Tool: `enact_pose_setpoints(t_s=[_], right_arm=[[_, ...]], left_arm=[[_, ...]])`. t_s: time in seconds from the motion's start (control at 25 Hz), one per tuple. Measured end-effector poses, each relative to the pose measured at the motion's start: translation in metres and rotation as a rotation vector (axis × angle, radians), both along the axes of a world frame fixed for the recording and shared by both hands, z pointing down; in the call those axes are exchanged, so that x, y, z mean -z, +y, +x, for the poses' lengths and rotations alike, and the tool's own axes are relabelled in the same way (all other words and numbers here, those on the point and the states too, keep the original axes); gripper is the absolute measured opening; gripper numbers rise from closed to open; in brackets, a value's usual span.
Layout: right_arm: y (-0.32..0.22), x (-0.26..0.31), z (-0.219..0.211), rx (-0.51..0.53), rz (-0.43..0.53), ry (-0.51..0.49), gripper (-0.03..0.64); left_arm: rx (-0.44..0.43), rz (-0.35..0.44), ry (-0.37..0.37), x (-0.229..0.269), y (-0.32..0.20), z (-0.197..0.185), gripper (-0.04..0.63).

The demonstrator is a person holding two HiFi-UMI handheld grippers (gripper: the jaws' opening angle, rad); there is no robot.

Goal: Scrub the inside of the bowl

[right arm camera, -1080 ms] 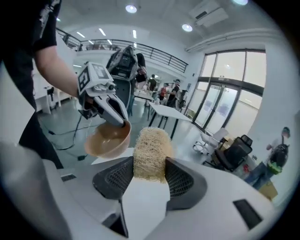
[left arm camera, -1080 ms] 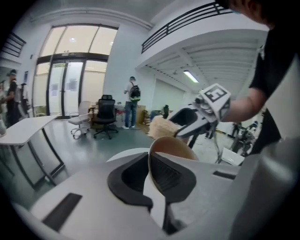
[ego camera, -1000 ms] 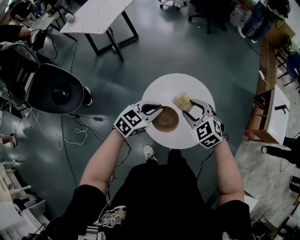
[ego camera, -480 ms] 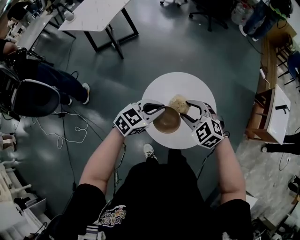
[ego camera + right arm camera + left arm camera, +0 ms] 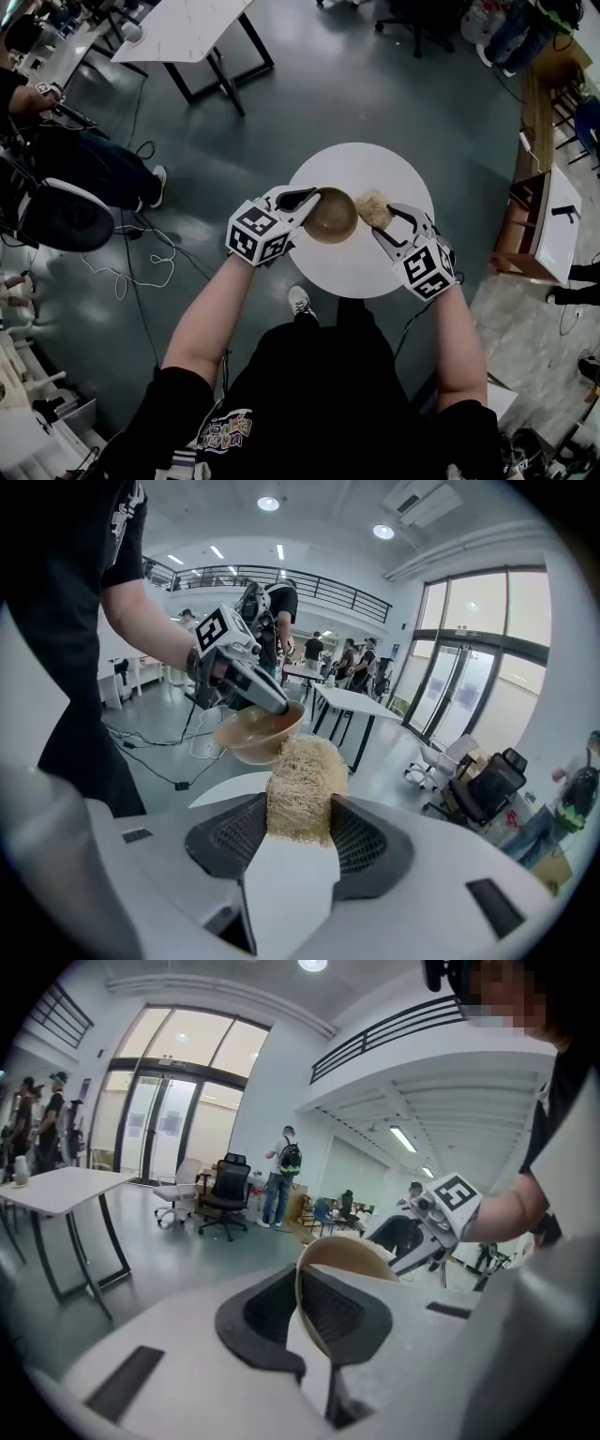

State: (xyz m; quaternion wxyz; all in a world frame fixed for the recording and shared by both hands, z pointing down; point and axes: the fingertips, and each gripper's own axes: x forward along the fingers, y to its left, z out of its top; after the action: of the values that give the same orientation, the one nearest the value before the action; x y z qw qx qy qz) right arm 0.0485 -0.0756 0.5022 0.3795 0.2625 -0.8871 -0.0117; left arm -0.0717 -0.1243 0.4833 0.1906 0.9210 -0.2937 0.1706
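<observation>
**A:** What is the left gripper doing over the table's left edge?

**B:** It is pinching the bowl by its rim. The jaws are nearly together, with only the thin wall between the pads. It is holding the bowl clear of the table, above the middle. I think that is so the hollow is facing the other hand and the bowl is not skating about under the rubbing.

**A:** And the right gripper?

**B:** It is reaching in from the table's right side, with its jaws set wide and clamping a scrubber, a pale fibrous pad. The pad is sticking out past the fingertips, probably so that fibre and not plastic is meeting the bowl.

**A:** Is it scrubbing yet?

**B:** Not that I can see. The scrubber is hanging over the table's middle, just outside the rim and not in the hollow. I am judging that the scrubbing is about to begin.
</observation>
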Motion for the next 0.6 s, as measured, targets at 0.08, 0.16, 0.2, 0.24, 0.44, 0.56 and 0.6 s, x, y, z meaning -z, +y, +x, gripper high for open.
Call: enact_pose_setpoints(t_s=[0.08, 0.16, 0.2, 0.24, 0.44, 0.56, 0.6], right_arm=[[0.004, -0.007, 0.001, -0.008, -0.019, -0.002, 0.221], [0.011, -0.013, -0.002, -0.004, -0.034, -0.003, 0.221], [0.014, -0.016, -0.005, 0.000, -0.041, -0.006, 0.221], [0.018, -0.018, -0.008, 0.004, -0.047, -0.009, 0.221], [0.037, -0.027, -0.035, 0.051, -0.079, -0.029, 0.219], [0.046, -0.031, -0.057, 0.087, -0.102, -0.053, 0.221], [0.049, -0.031, -0.065, 0.098, -0.109, -0.063, 0.221]], left_arm=[[0.063, -0.016, 0.019, -0.002, -0.008, -0.007, 0.020], [0.116, -0.029, 0.037, -0.002, -0.014, -0.013, 0.020], [0.136, -0.032, 0.040, -0.002, -0.016, -0.015, 0.019], [0.152, -0.032, 0.040, -0.002, -0.018, -0.017, 0.020], [0.210, -0.034, 0.067, 0.002, -0.024, -0.020, 0.020], [0.239, -0.032, 0.081, 0.004, -0.028, -0.022, 0.020], [0.246, -0.033, 0.084, 0.004, -0.029, -0.021, 0.020]])
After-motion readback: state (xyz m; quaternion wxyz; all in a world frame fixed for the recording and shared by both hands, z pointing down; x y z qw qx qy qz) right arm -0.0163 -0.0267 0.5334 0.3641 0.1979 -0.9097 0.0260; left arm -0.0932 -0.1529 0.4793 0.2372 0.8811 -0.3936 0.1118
